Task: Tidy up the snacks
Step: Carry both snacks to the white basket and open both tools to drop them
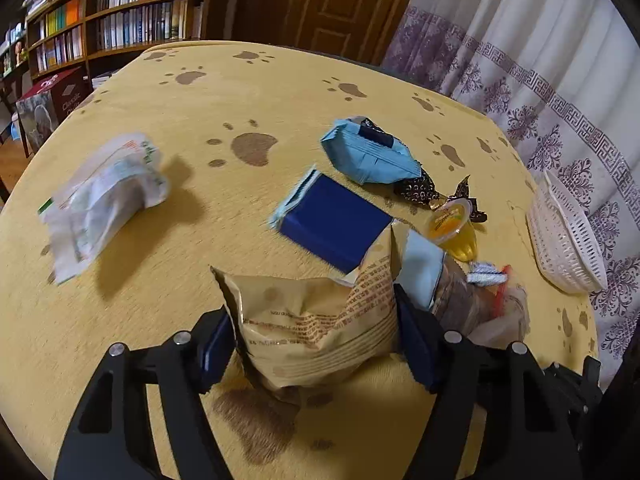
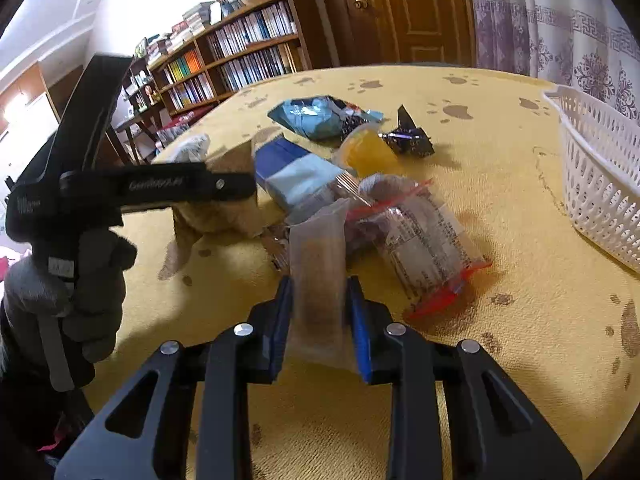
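My left gripper (image 1: 316,332) is shut on a tan snack bag (image 1: 320,320) just above the yellow tablecloth (image 1: 160,300); the gripper also shows in the right wrist view (image 2: 236,186). My right gripper (image 2: 320,304) is shut on a thin clear-wrapped brown bar (image 2: 318,276). Beside it lies a clear packet with red edges (image 2: 420,248). A dark blue box (image 1: 334,222), a light blue bag (image 1: 370,152), an orange jelly cup (image 1: 454,228) and dark candy wrappers (image 1: 420,188) lie in the middle.
A white plastic basket (image 2: 600,176) stands at the table's right edge, also in the left wrist view (image 1: 564,236). A white pouch (image 1: 104,196) lies at the left. Bookshelves, a door and curtains stand behind the table.
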Demonstrator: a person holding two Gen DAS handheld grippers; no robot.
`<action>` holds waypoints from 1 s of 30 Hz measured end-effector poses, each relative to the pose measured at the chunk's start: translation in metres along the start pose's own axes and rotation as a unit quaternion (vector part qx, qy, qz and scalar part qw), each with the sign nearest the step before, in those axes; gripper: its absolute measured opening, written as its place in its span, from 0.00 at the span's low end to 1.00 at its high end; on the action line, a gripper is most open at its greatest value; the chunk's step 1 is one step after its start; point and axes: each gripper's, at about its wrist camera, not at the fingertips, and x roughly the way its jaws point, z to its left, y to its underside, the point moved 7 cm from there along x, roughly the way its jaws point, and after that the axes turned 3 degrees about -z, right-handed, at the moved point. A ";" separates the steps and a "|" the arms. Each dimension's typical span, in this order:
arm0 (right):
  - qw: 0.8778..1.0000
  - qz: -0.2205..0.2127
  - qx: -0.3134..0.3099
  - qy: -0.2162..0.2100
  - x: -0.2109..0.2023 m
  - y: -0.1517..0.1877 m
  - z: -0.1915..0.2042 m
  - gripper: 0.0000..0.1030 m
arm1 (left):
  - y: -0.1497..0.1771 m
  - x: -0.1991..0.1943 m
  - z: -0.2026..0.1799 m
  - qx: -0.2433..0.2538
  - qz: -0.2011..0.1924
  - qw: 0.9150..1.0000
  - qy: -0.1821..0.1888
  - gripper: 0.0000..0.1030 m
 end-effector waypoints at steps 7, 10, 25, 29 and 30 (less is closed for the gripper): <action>0.997 -0.011 0.048 -0.051 -0.017 0.000 0.003 0.27 | -0.005 -0.036 0.007 -0.002 -0.033 0.999 0.003 0.68; 0.997 -0.027 0.053 -0.054 -0.032 -0.005 0.004 0.27 | -0.011 -0.049 0.006 -0.004 -0.047 0.999 0.003 0.68; 0.978 -0.147 0.120 0.081 -0.127 -0.064 -0.097 0.27 | -0.019 -0.065 -0.032 0.031 -0.068 0.997 0.021 0.68; 0.970 -0.157 0.140 0.123 -0.137 -0.076 -0.136 0.27 | -0.020 -0.063 -0.039 0.036 -0.067 0.997 0.024 0.68; 0.969 -0.158 0.141 0.130 -0.137 -0.078 -0.143 0.27 | -0.020 -0.063 -0.040 0.037 -0.067 0.997 0.024 0.68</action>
